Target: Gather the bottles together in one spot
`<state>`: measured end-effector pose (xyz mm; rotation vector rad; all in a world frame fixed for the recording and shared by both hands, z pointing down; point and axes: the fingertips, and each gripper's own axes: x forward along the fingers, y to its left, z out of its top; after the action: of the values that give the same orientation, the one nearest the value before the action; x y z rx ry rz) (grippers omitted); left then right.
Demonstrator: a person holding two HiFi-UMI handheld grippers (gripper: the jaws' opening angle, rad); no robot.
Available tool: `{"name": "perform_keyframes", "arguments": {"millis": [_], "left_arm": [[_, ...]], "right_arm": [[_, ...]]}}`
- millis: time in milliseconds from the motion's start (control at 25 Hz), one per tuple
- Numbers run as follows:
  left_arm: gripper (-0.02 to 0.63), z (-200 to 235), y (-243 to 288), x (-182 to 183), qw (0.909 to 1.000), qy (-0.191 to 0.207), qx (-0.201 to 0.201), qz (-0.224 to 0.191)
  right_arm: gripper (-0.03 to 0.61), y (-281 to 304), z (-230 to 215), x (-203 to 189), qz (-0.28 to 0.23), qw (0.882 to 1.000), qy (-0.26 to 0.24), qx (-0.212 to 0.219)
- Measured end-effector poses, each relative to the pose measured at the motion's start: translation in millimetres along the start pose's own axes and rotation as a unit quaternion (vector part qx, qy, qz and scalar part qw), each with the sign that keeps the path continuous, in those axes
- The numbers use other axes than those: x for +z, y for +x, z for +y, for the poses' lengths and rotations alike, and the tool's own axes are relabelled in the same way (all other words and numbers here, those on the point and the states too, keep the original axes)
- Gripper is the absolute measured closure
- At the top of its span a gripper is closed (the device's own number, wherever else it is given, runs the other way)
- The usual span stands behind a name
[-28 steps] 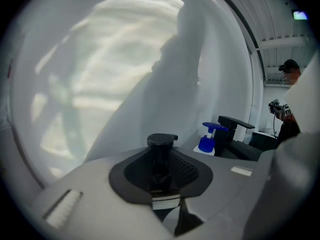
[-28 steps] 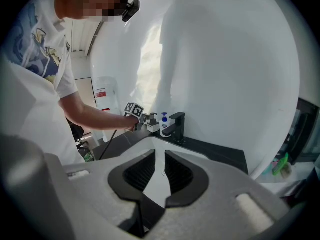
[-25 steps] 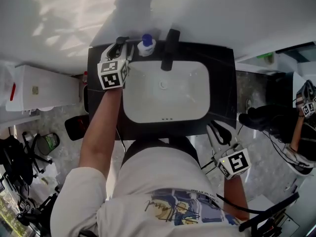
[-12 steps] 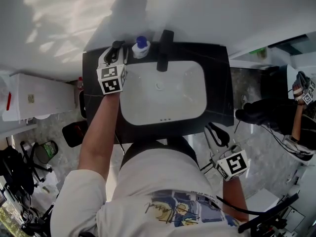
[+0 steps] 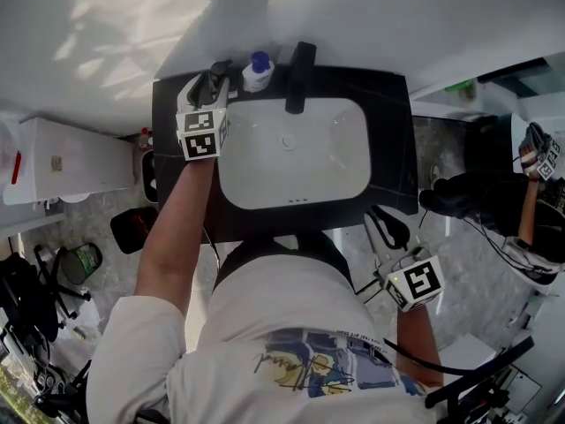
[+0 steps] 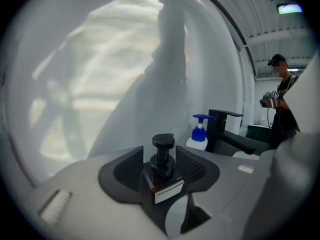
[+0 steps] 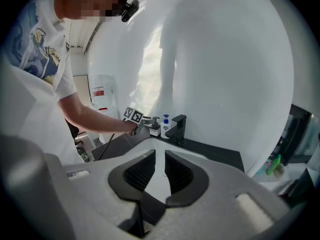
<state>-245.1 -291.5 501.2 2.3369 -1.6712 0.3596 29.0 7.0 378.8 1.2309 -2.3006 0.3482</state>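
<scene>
Jaws on the left gripper point(image 5: 214, 78) have just been opening, while the hand itself sits in the same back-left corner of the counter point(image 5: 393, 148) as a second ago. The dark bottle point(image 6: 161, 173) stands upright between them, and the pads look released from its sides, not pressing. That reads as a set-down: the dark bottle now stands near the white bottle point(image 5: 258, 71), which is just left of the faucet point(image 5: 298, 76), so the two make one group behind the sink point(image 5: 291, 162).

The right gripper point(image 7: 159, 159) hangs low at the person's right side, off the counter, its jaws nearly together with a thin gap and nothing between them. It is probably parked there to keep out of the way.

Pulling the left gripper back calls for care, since the tall pump head rises between the jaws and the white bottle is close on the right. A small green thing point(image 7: 272, 165) on the ledge to the right may be another bottle, though it is too small to tell. Another person point(image 5: 530, 210) stands well apart at the right.
</scene>
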Motion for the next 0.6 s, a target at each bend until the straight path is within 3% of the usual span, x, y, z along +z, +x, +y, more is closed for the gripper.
{"name": "perform_keyframes", "arguments": {"millis": [280, 600], "left_arm": [[0.430, -7.1, -42.2, -2.0, 0.9997, -0.009, -0.023, -0.005], [0.488, -35.2, -118.3, -11.2, 0.9978, 0.010, -0.065, 0.005]], "right_arm": [[0.519, -2.6, 14.2, -7.3, 0.009, 1.000, -0.004, 0.006], [0.542, -0.4, 30.3, -14.3, 0.000, 0.999, -0.024, 0.041]]}}
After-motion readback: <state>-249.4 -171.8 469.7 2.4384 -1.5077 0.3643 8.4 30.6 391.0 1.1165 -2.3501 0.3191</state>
